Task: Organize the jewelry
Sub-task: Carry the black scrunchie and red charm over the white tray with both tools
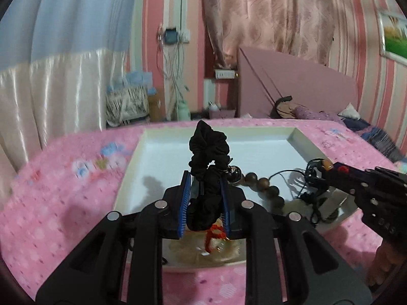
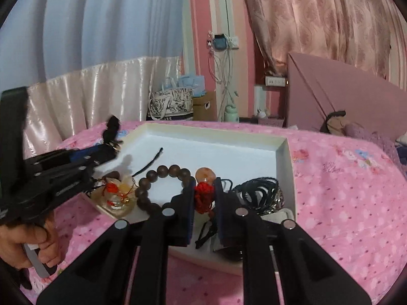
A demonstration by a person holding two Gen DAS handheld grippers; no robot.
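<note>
Jewelry is what I am sorting, and most of it lies in the white tray (image 2: 285,152) on the pink bed (image 2: 343,190). My left gripper (image 1: 206,198) pinches a black scrunchie (image 1: 208,150), which sticks up over the middle of the tray. My right gripper (image 2: 204,198) is squeezed tight on a red knot (image 2: 203,195) with an orange stone (image 2: 206,174) and thin black strings hanging down, at the near right of the tray.

In the tray, the bead bracelet (image 2: 162,180) sits near the middle. A clear charm (image 2: 115,195) with red thread lies at the near left corner. A pile of black cords (image 2: 257,190) lies at the right. A thin black hair tie (image 2: 152,161) lies farther back.

What could go wrong? The hanging strings could catch on the bracelet or the cords and drag them along, I think. The scrunchie is soft and floppy, so it might slip out. My two grippers are close, so they could bump.

The bag (image 2: 170,105) by the far wall has some letters on it, but they are too small to read.
</note>
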